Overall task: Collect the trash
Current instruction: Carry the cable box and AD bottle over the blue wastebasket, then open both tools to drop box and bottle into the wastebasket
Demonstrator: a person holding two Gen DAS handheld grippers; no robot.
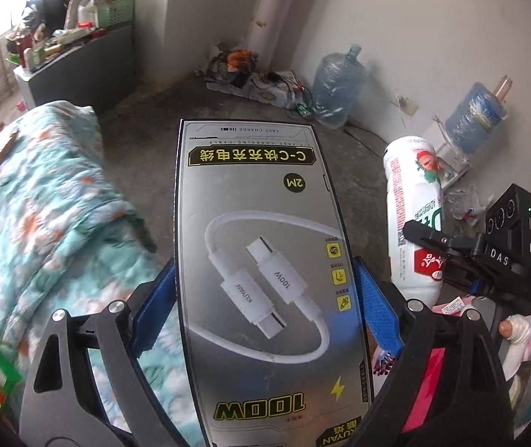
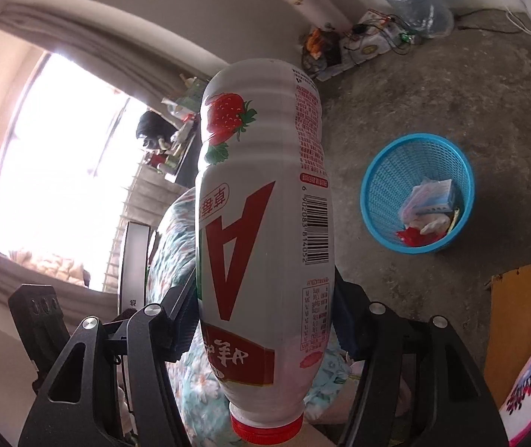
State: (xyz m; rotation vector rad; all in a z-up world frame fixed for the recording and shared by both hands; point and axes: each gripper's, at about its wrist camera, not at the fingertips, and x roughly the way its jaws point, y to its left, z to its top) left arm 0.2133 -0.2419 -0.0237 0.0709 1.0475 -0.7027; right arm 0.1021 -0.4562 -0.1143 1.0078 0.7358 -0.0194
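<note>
The blue basket (image 2: 418, 193) is what the coming move turns on: in the right wrist view it sits on the concrete floor (image 2: 451, 93) at about 3 o'clock from the right tool (image 2: 265, 320), well apart and lower, mouth open upward w/ some wrappers already inside. The right tool is clamped on the strawberry drink bottle (image 2: 261, 223), pads pressing its lower body, so it's holding, not free. Bottle's long axis runs along the fingers, base pointing away toward 12 o'clock, red cap (image 2: 267, 426) back toward the camera. The left tool (image 1: 265, 298) is gripping the cable box (image 1: 261, 260) by its long edges; box long axis also runs 6 to 12 o'clock, flat printed face up (print reads upside down from here). The basket doesn't show in the left wrist view, so I'd judge the right hand the nearer one, prob. first to drop. In that view the bottle and right tool sit at 3 o'clock, just beside the box, quilt (image 1: 42, 205) at 9.
</note>
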